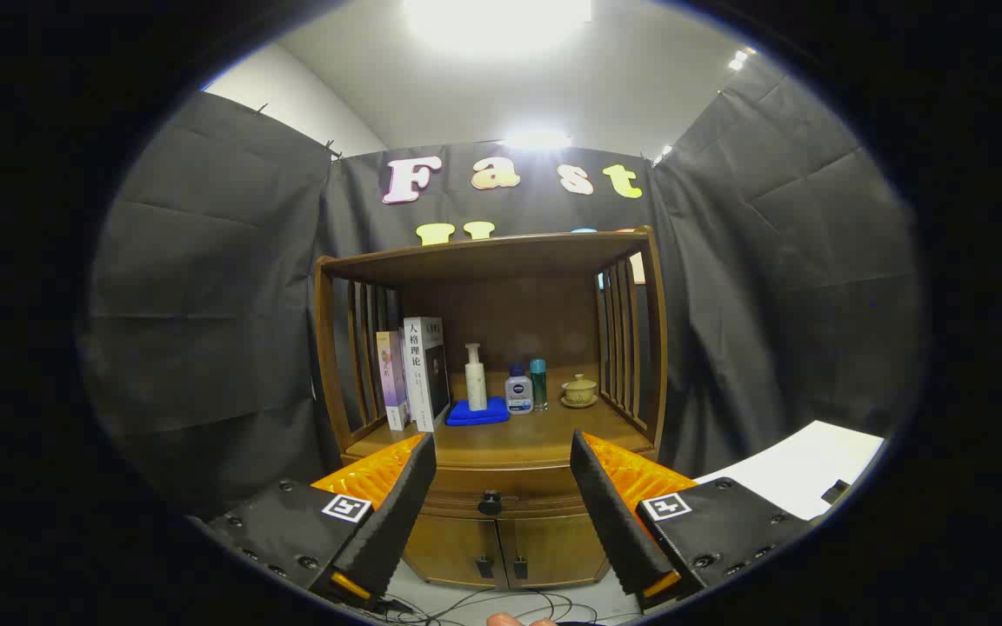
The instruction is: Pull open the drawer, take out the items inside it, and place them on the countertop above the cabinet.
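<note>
Between the tool's (503,487) two fingers, straight ahead, sits the drawer's round dark knob (490,502) — that's your target. The tool is wide open w/ nothing in it, well short of the cabinet (501,522). The drawer (501,483) looks fully shut, so the items inside can't be seen yet. To do this step well: come in level and centred so the knob stays midway betw. the fingers, close both fingers on it before pulling, and pull straight back along the drawer's run, not up or sideways; a small knob prob. slips out if you grab off-centre. Don't drift down to the two lower doors (501,548) w/ their own small handles. The countertop (544,435) above the drawer is smooth brown wood under a railed shelf frame, and it's partly taken: books (414,374) standing at one side, a blue cloth (477,412) w/ a pump bottle (475,376) on it, two more small bottles (525,388) just beside, a lidded cup on a saucer (579,389) near the far rail. Bare wood along the front edge looks the best drop spot. Black cloth walls close the booth in, bright ceiling lights overhead, a white desk (805,465) off to one side, cables (484,602) on the floor below the cabinet.
</note>
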A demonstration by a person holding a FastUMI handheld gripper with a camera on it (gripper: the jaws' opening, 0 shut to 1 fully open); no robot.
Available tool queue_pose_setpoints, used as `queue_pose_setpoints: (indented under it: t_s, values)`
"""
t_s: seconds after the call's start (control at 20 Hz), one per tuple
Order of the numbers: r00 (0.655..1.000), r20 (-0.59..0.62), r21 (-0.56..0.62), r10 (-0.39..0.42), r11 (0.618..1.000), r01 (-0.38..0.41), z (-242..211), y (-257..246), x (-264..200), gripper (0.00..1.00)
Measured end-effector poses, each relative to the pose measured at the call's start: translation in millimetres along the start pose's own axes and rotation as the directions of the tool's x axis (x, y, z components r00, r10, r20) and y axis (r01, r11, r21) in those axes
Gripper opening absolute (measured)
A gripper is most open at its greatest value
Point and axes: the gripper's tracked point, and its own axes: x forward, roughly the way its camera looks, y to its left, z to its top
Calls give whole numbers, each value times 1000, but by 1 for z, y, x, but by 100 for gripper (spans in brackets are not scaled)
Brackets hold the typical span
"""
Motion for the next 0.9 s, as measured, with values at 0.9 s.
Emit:
queue_pose_setpoints:
  t_s: [0.9]
  values:
    - [1000,-17,20,26,999,-26,-30,4,22,97]
